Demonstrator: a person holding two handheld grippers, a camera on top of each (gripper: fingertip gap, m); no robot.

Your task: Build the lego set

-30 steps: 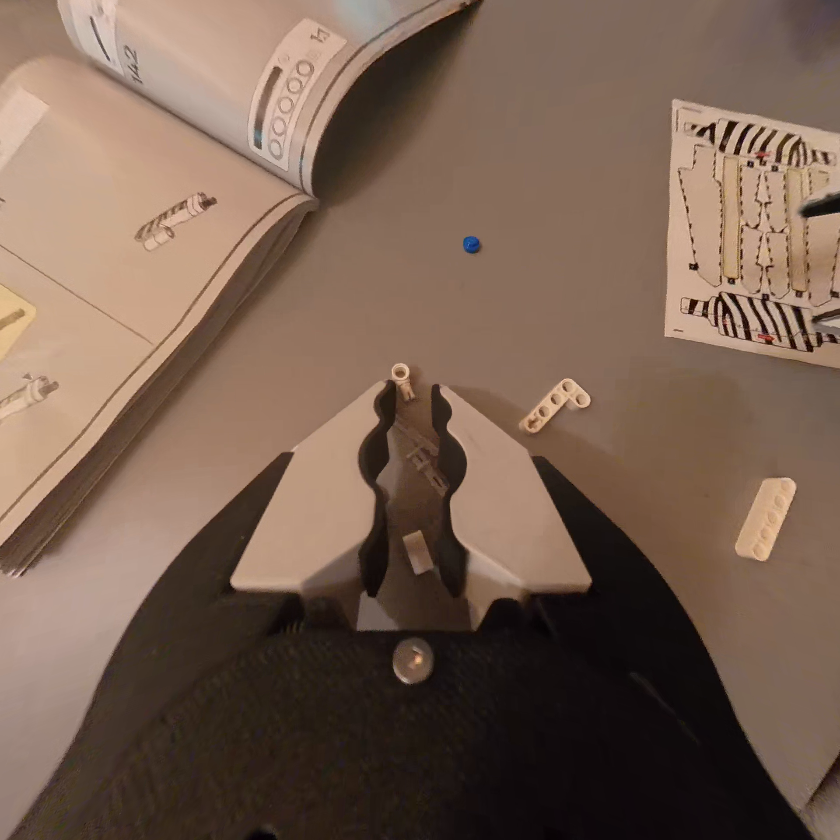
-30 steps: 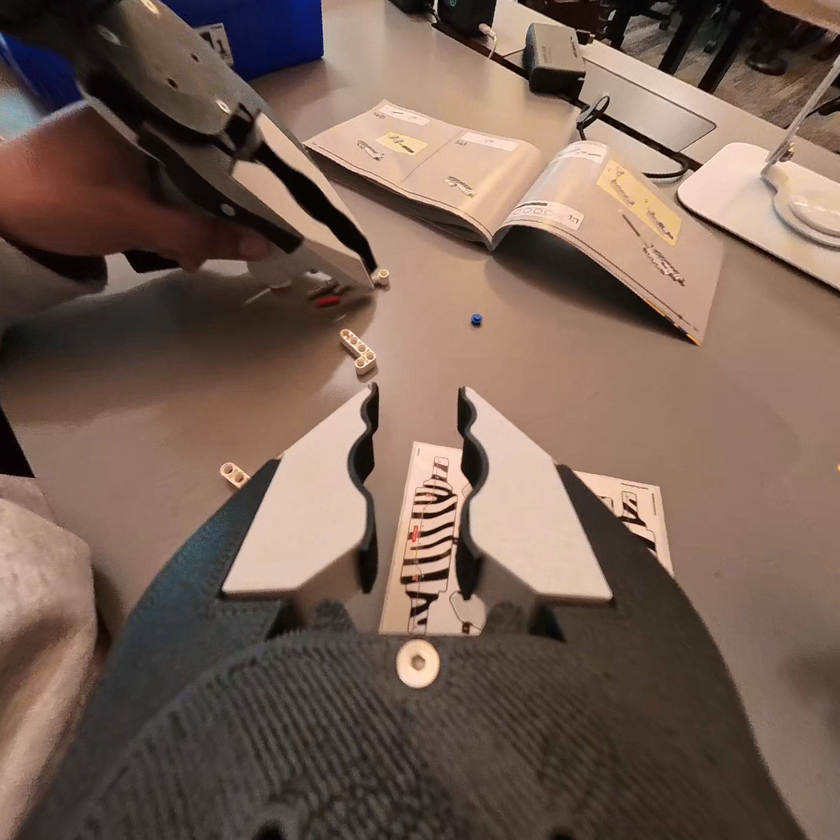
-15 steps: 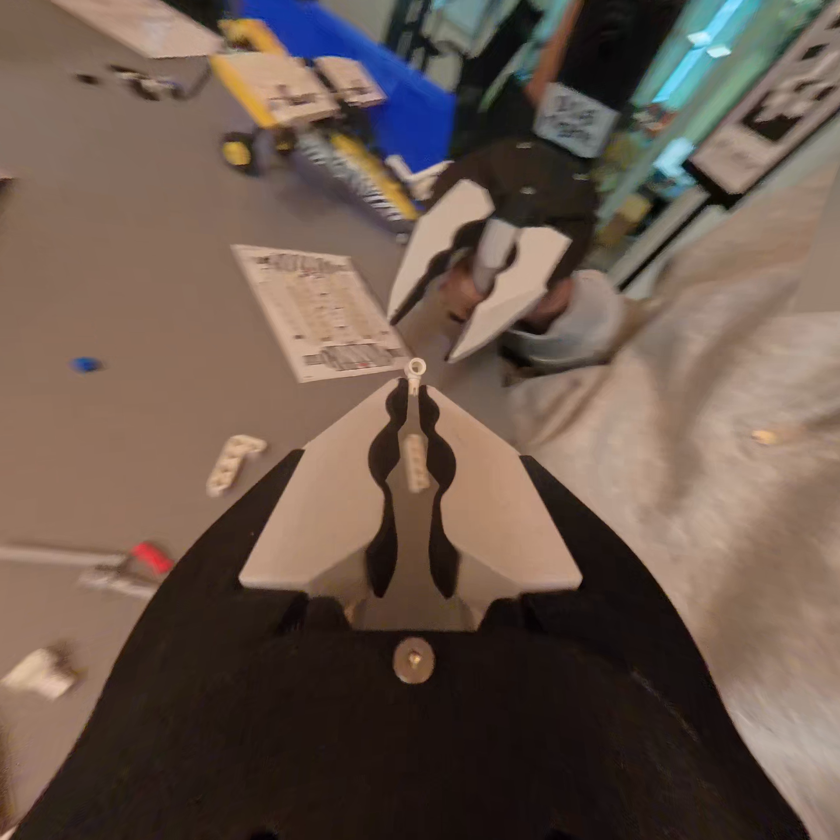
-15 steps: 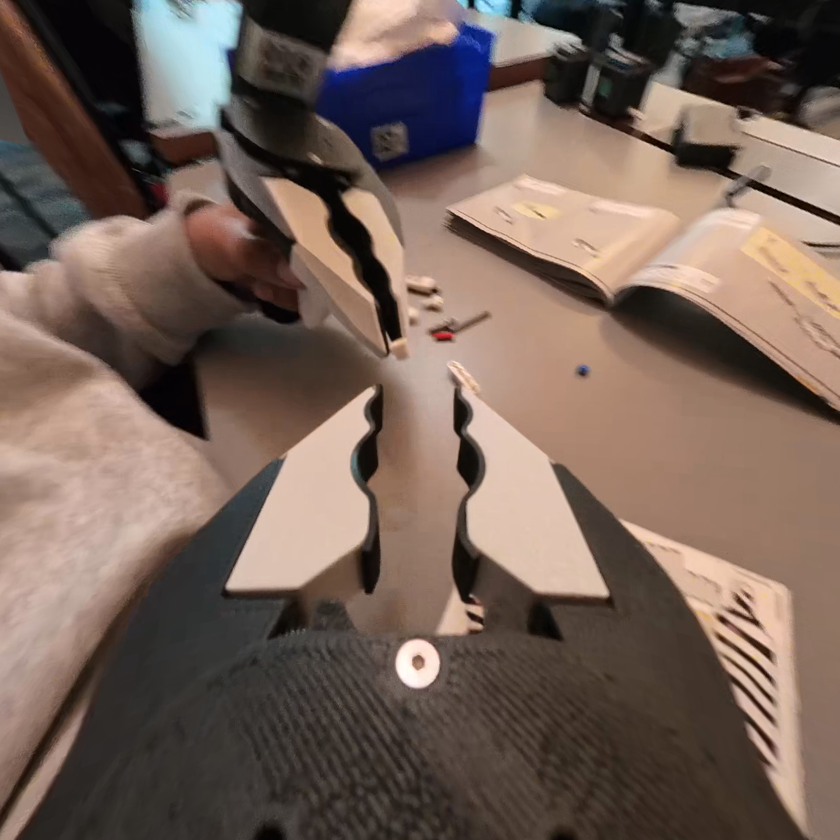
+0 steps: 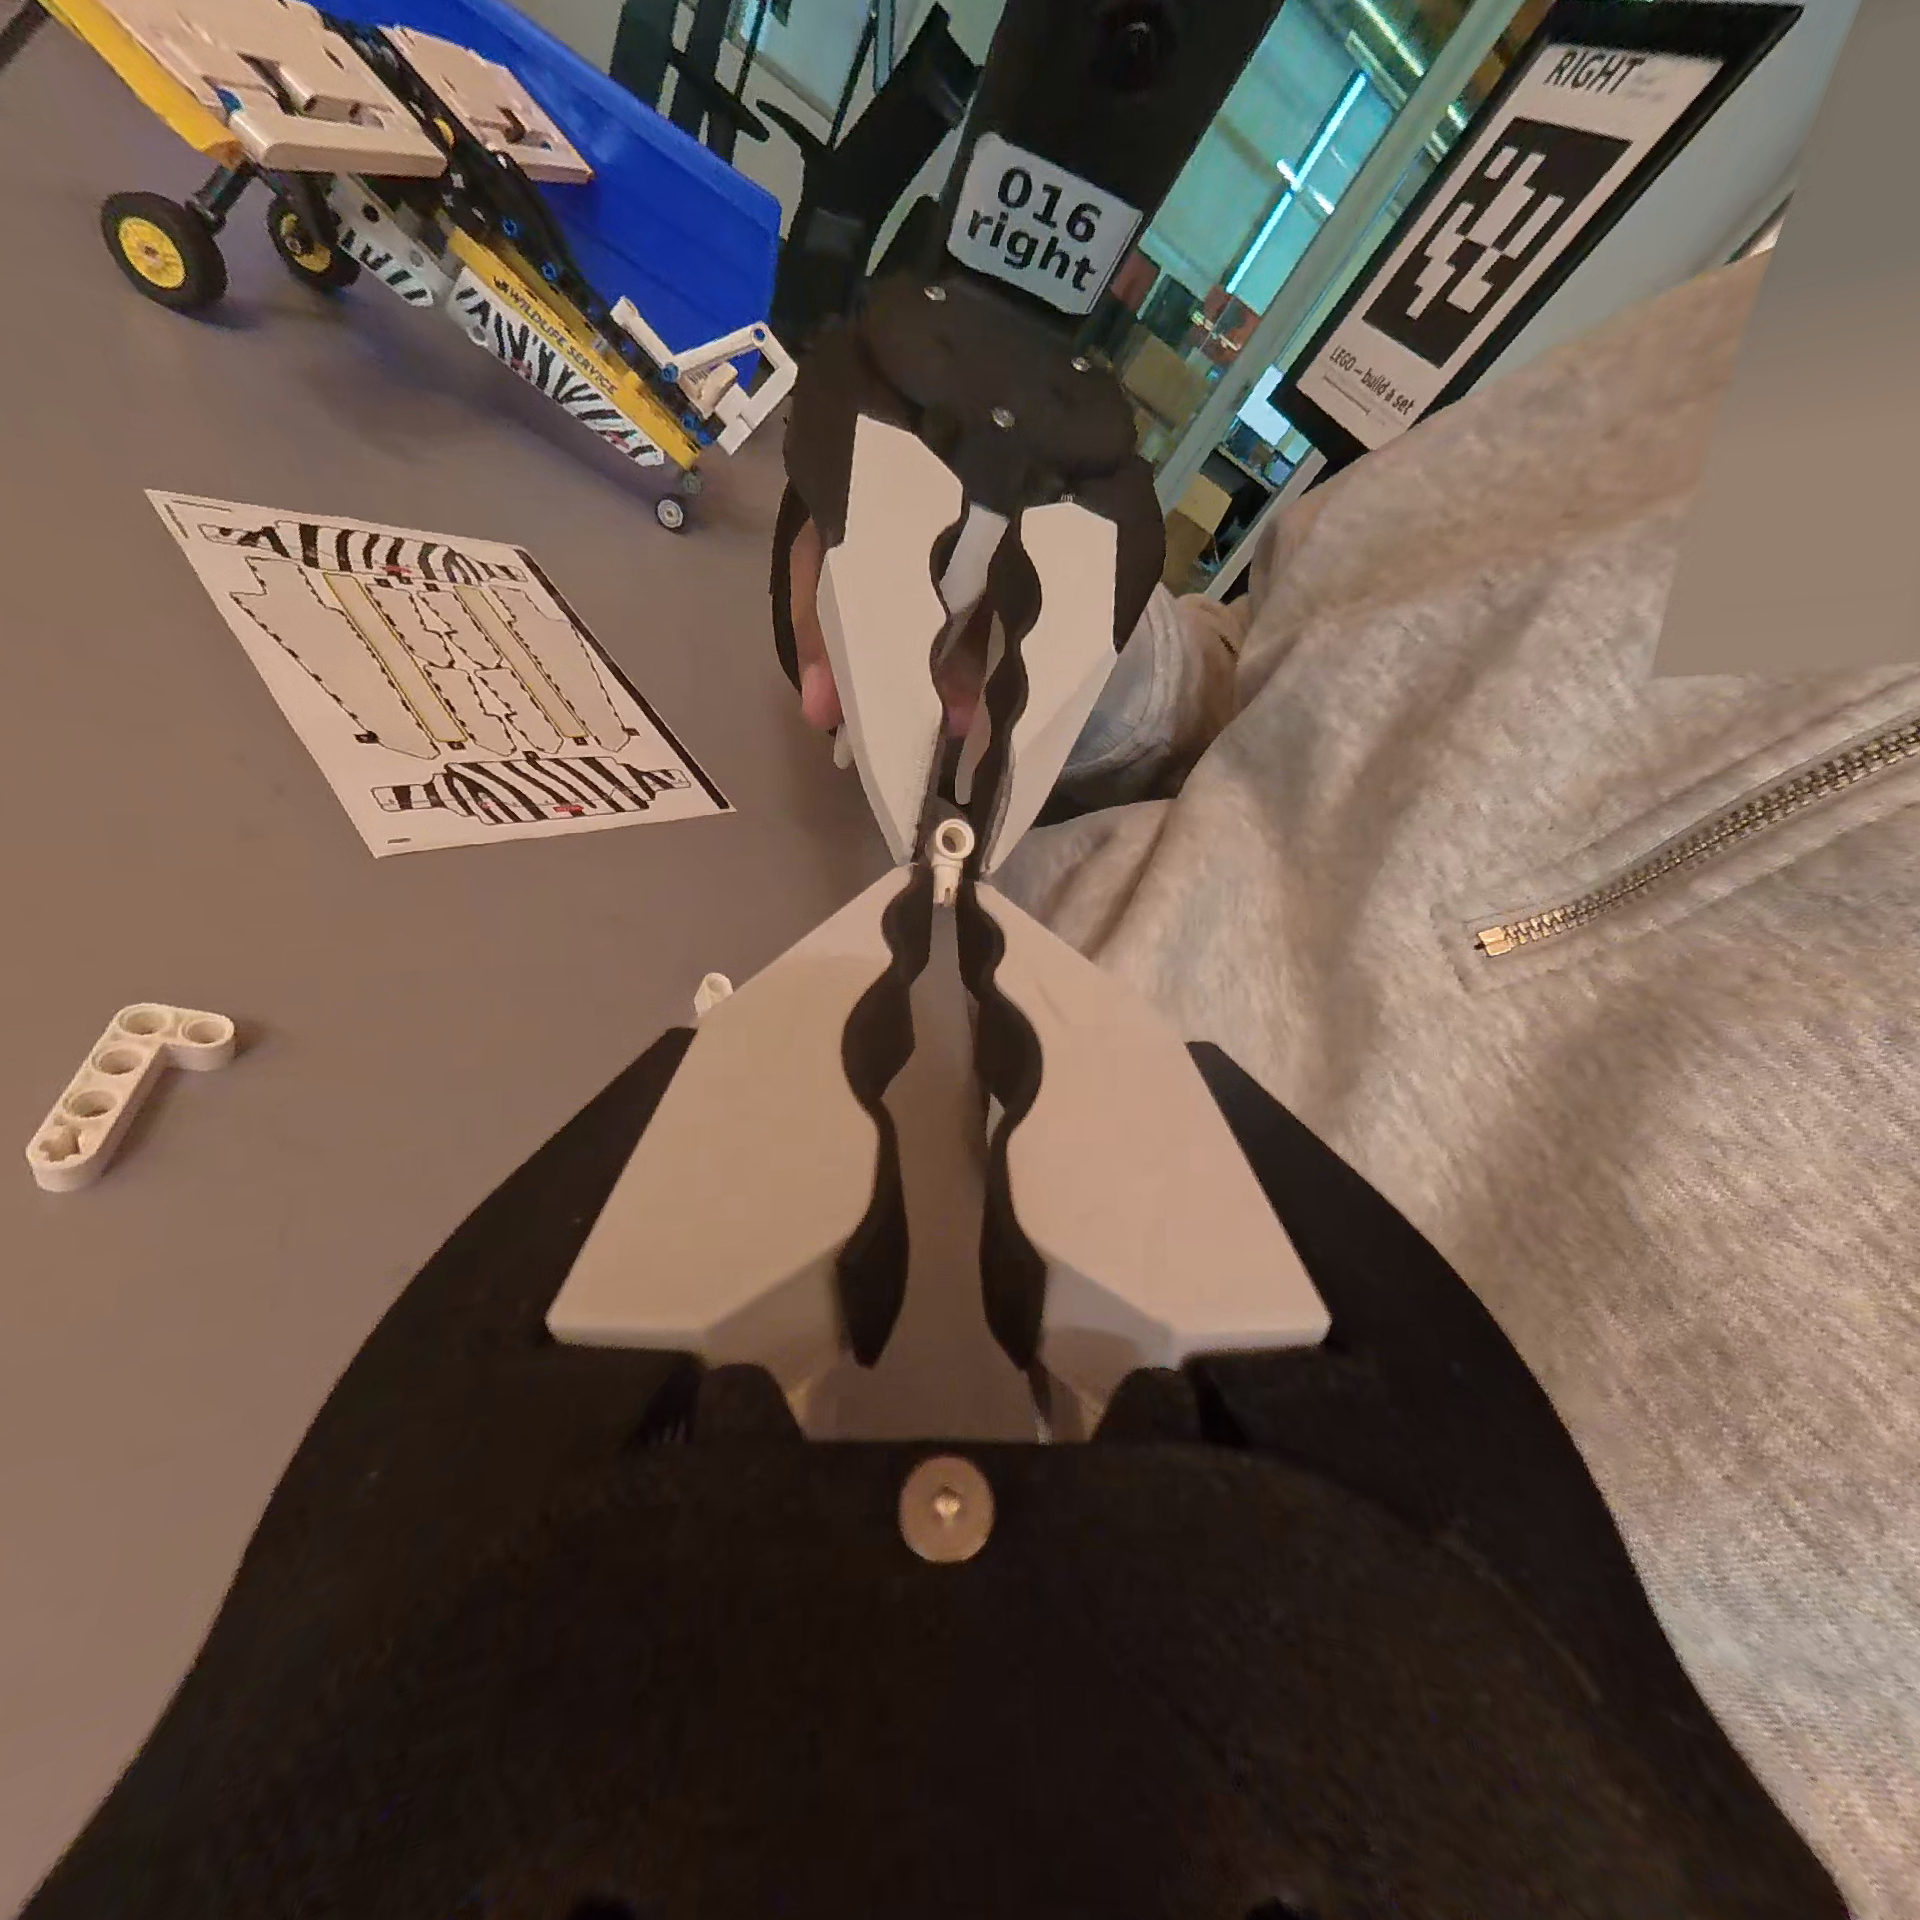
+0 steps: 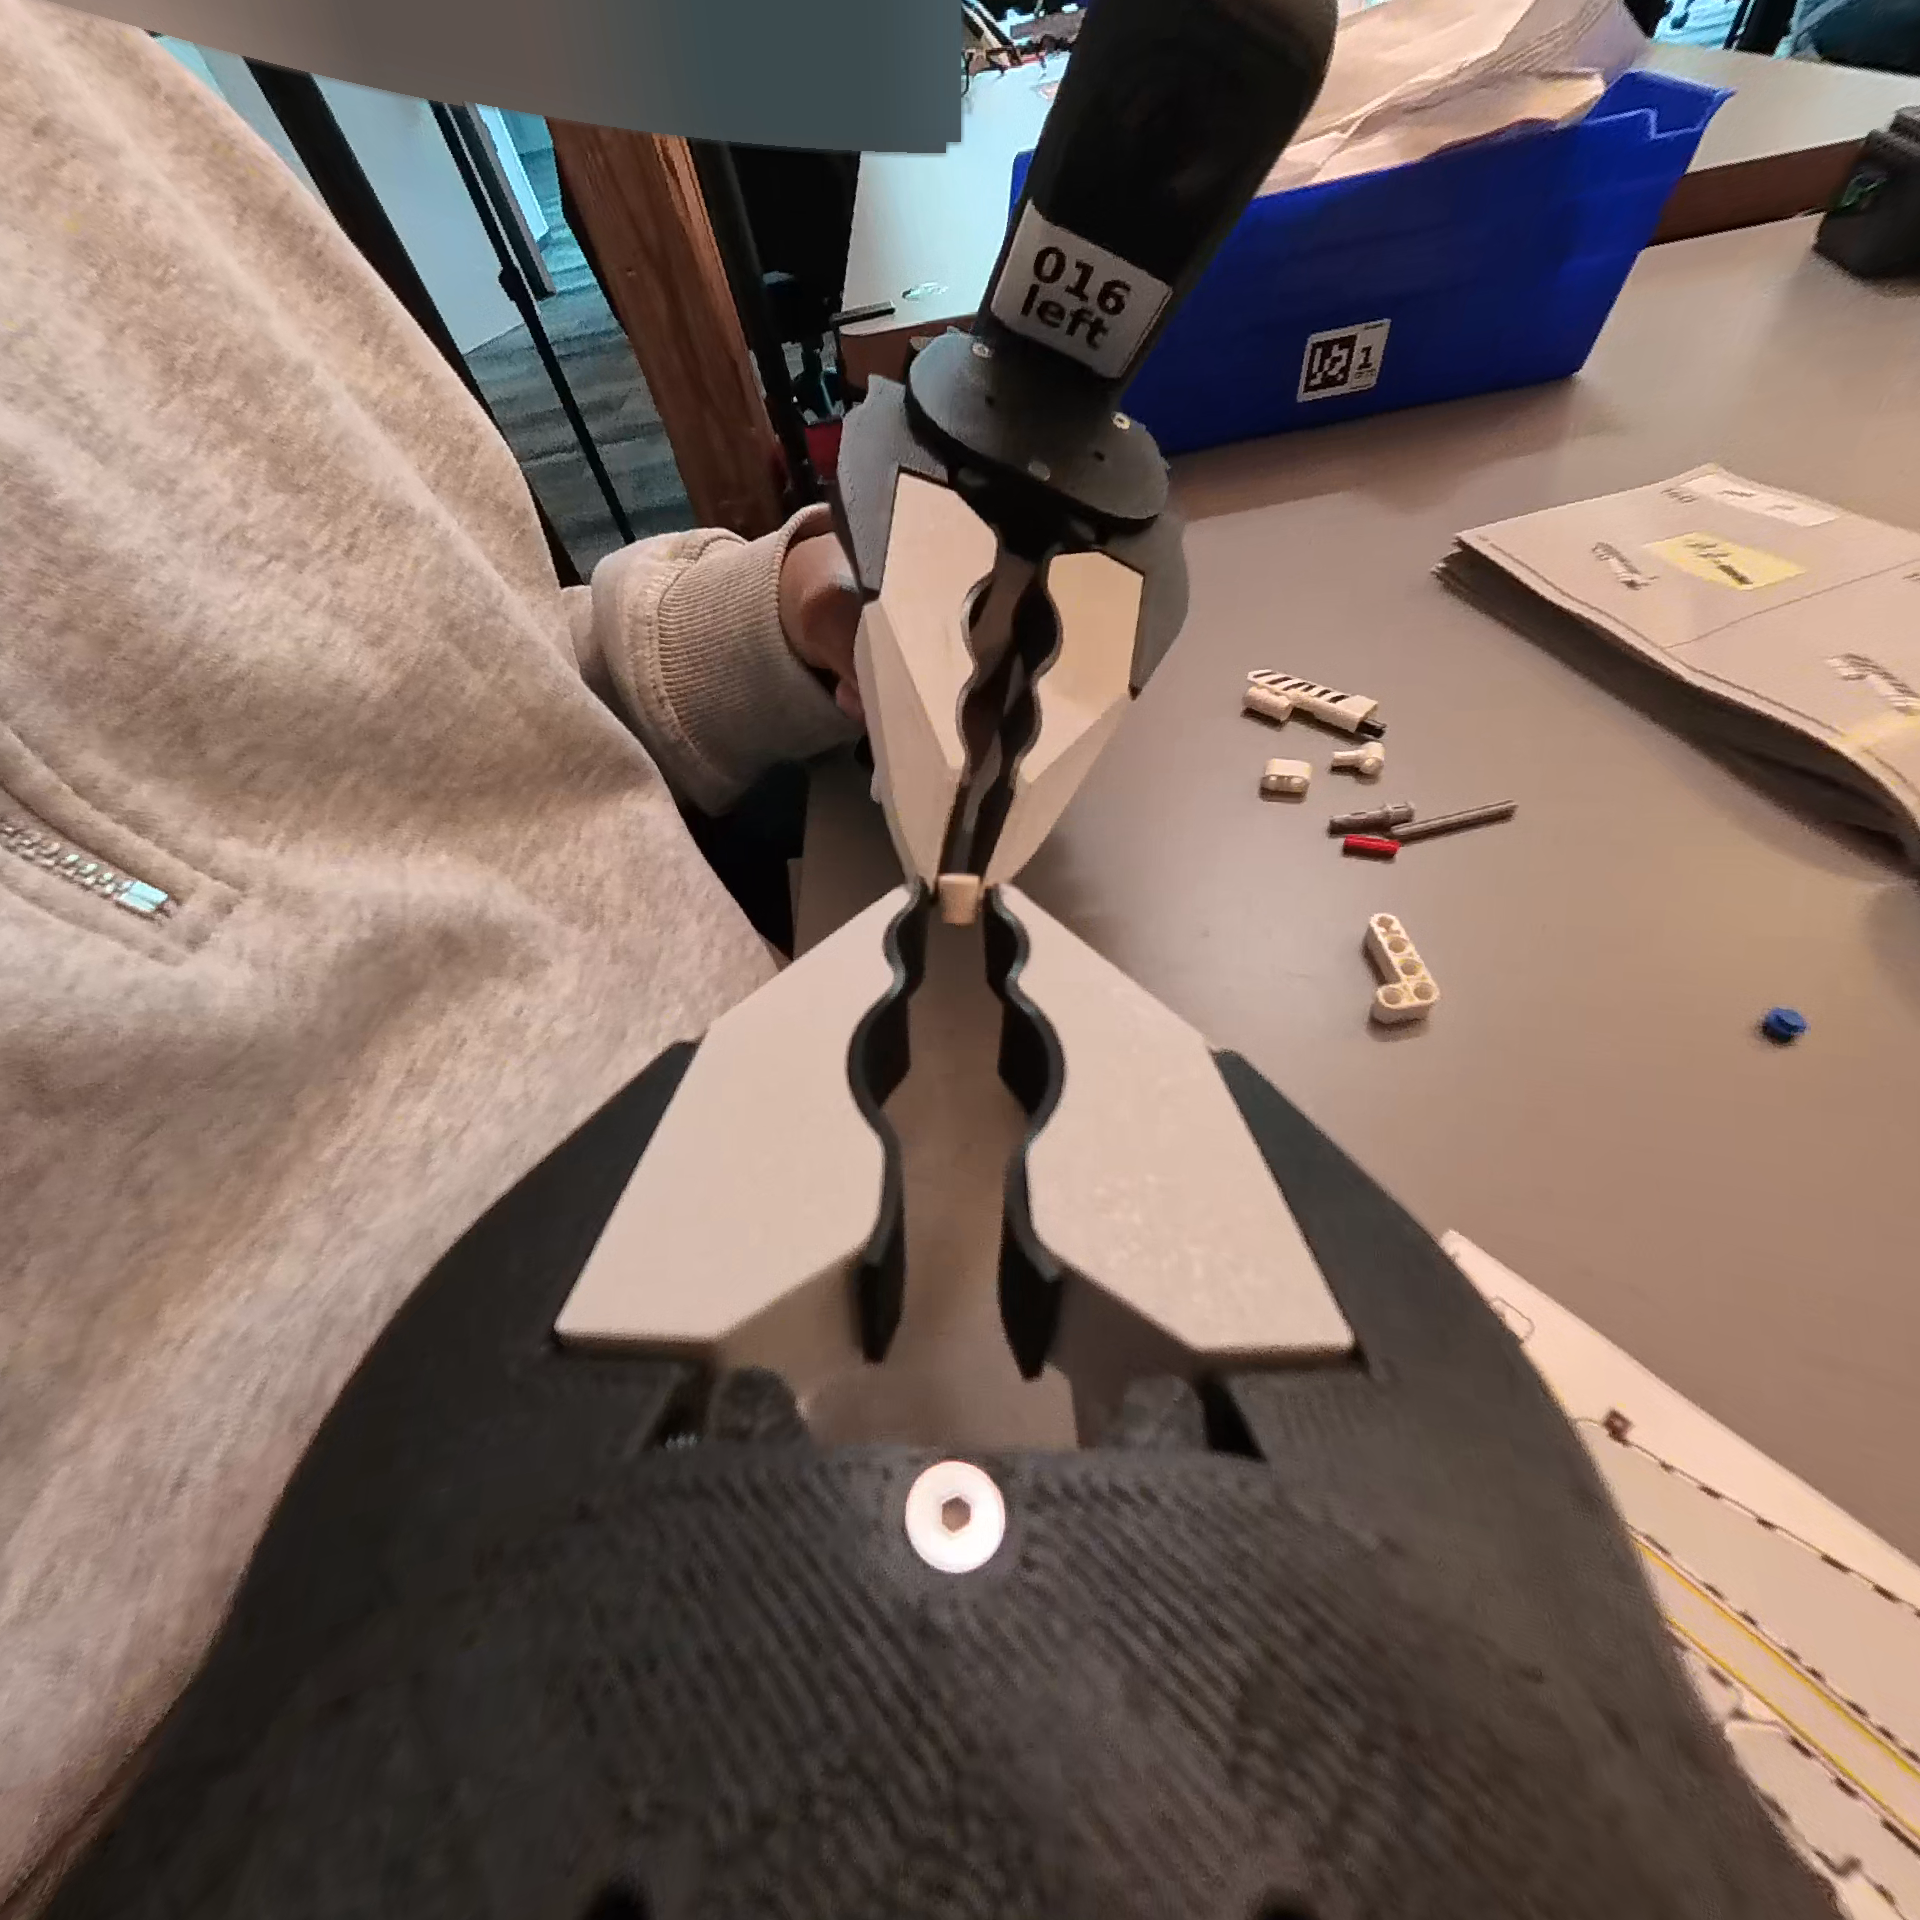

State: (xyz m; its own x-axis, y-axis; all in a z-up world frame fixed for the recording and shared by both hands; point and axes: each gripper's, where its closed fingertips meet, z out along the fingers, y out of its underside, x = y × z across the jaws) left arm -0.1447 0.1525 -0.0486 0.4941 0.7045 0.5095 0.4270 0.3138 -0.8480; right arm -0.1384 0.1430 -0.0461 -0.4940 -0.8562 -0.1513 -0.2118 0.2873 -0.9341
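- Table point(image 5: 312, 935): grey, and the landmark for these notes. At its far end in the left wrist view stands the part-built yellow vehicle point(image 5: 416, 208) against a blue bin point(image 5: 665, 197); the sticker sheet point(image 5: 436, 665) lies nearer the middle.
- Open instruction booklet point(image 6: 1714, 623) on the table shows in the right wrist view only, as does a loose cluster of pins and axles point(image 6: 1351, 769) and a blue stud point(image 6: 1783, 1025).
- Left gripper point(image 5: 943, 883), held above the table's near edge, has its fingers drawn narrow and pinching a small white connector point(image 5: 948, 854).
- Right gripper point(image 6: 954, 902) meets it tip to tip, fingers narrow around the same piece; whether they actually press it I cannot tell.
- White L-shaped beam point(image 5: 125, 1091) lies on the table (seen in both views).
- Step in hand: likely a hand-over or regrip of the connector. The next move calls for one firm grip before the other lets go.
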